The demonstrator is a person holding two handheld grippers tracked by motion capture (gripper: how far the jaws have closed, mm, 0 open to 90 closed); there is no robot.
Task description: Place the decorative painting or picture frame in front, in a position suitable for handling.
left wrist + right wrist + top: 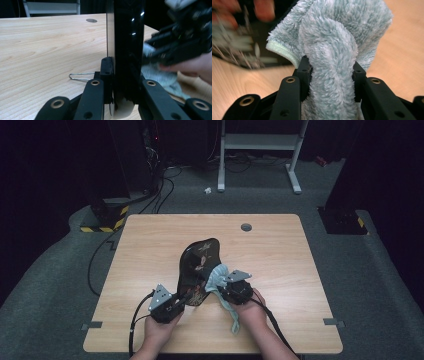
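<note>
Both tools clamp: left (186, 299) tray (199, 262), right (216, 289) cloth (332, 50).

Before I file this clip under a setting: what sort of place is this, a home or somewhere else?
Most likely a lab or recording studio, not a home: a bare wooden table stands alone on grey carpet, dark curtains close it in, hazard-striped stand bases flank it, and cables trail across the floor.
</note>
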